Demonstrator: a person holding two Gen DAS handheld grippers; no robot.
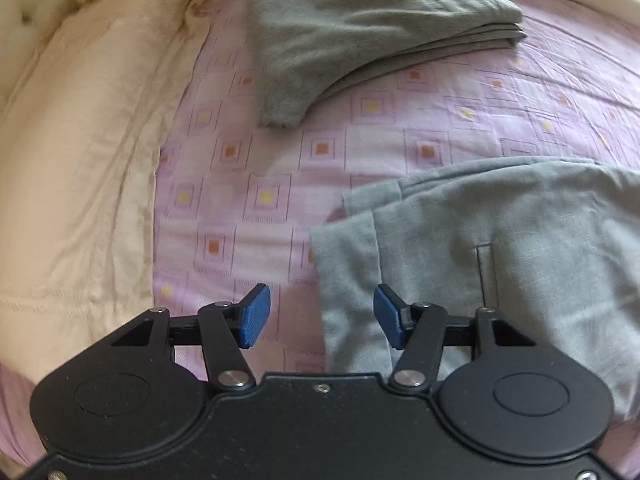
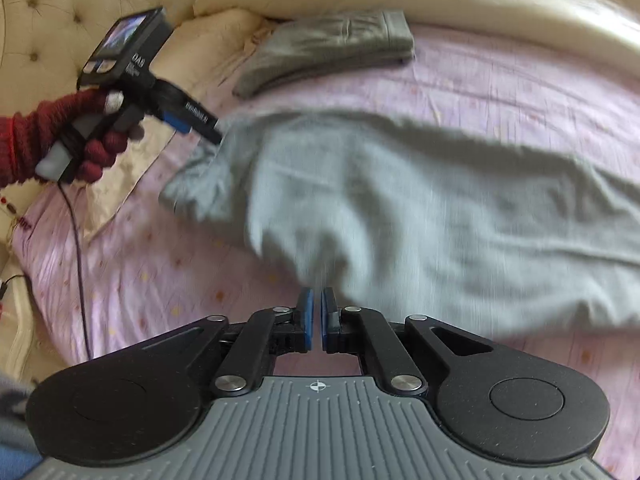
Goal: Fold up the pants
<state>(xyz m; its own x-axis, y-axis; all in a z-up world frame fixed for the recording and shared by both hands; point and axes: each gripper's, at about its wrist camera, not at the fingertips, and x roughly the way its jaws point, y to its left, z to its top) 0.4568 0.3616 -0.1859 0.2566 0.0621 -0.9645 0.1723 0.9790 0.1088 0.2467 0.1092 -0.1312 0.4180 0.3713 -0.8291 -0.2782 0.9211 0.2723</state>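
1. Left gripper [image 1: 322, 315]: blue pads [image 1: 256, 316] spread wide with nothing between them. It points steeply down at the bed. The waist-end edge of the light grey pants [image 1: 500, 264] lies under the gap; the right-hand pad sits over the cloth and the left-hand pad over bare sheet.
2. Right gripper [image 2: 316, 318]: blue pads [image 2: 306, 320] drawn almost together, a thin slit between them. Fabric at the tips is blurred; cannot tell whether any cloth is pinched. It points down at a slant, at the near edge of the pants [image 2: 420, 216].
3. In the right wrist view the left gripper [image 2: 200, 124] is carried by a hand [image 2: 86, 140] in a dark red knit glove, tips at the far left corner of the pants. A black cable [image 2: 78, 264] hangs from the handle.
4. The pants lie spread across the pink patterned sheet [image 1: 248, 200], long axis running to the right; a seam and a pocket line show in the left wrist view.
5. Beyond them, apart from the pants, a darker grey garment [image 1: 360, 32] lies folded on the sheet.
6. A cream quilt [image 1: 76, 152] lies along the left of the sheet; a tufted cream headboard [image 2: 60, 12] stands behind.
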